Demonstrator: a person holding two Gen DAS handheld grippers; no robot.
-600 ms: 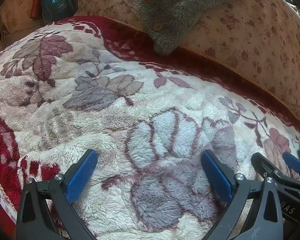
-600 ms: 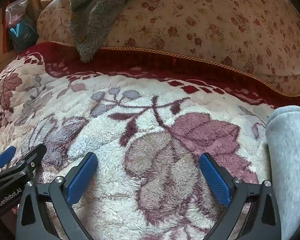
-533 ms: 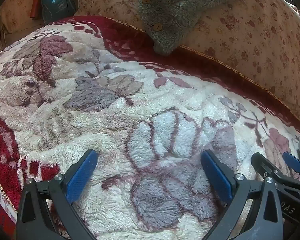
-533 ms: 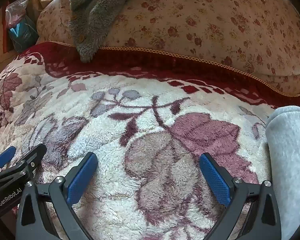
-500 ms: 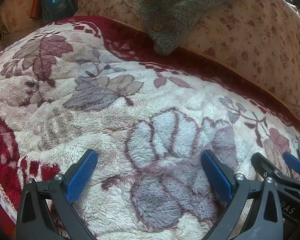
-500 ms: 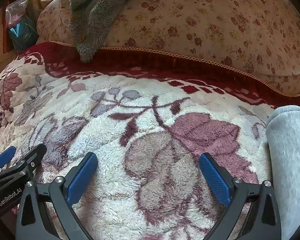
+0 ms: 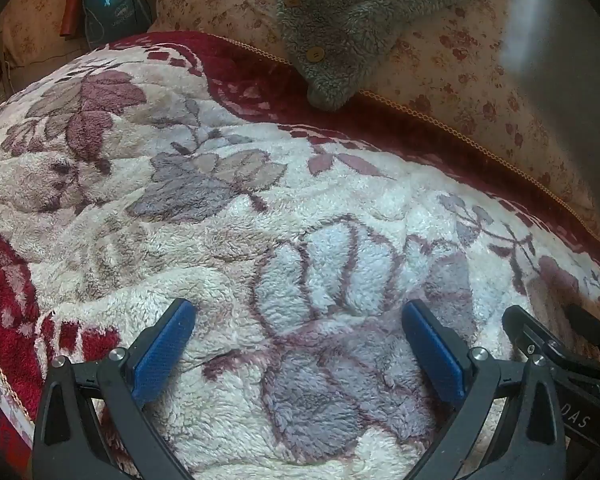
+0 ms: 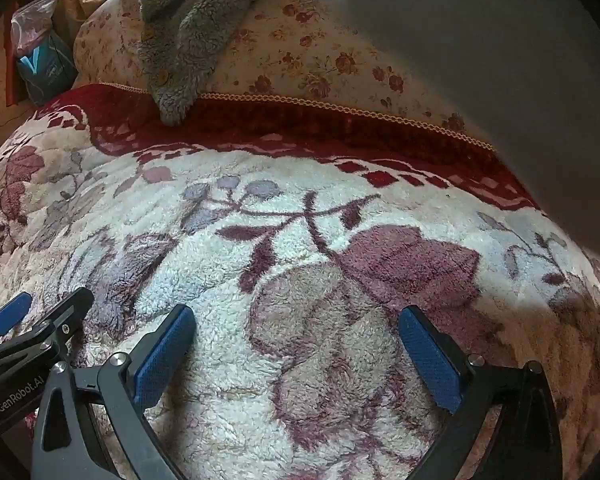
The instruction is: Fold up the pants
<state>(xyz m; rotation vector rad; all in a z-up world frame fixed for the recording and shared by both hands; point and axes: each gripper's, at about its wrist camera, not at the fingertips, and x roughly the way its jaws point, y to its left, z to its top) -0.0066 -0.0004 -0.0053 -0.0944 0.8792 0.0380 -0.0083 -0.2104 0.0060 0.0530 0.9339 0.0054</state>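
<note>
A blurred grey cloth, likely the pants [image 8: 480, 80], fills the upper right of the right wrist view and hangs in the air above the blanket. It also shows as a grey blur at the right edge of the left wrist view [image 7: 560, 60]. My left gripper [image 7: 296, 344] is open and empty over the fluffy floral blanket [image 7: 220, 240]. My right gripper [image 8: 296, 344] is open and empty over the same blanket [image 8: 300, 280]. The two grippers sit side by side, each seeing the other's fingers at its frame edge.
A grey fleece garment with buttons [image 7: 340, 20] lies over a floral pillow [image 7: 460, 80] behind the blanket's red border [image 8: 300, 136]. A blue bag [image 7: 108, 8] stands at the far left corner.
The grey cloth lay at the right edge of the blanket; now it is up in the air, sweeping across the upper right of both views. Both grippers stay open and still.
</note>
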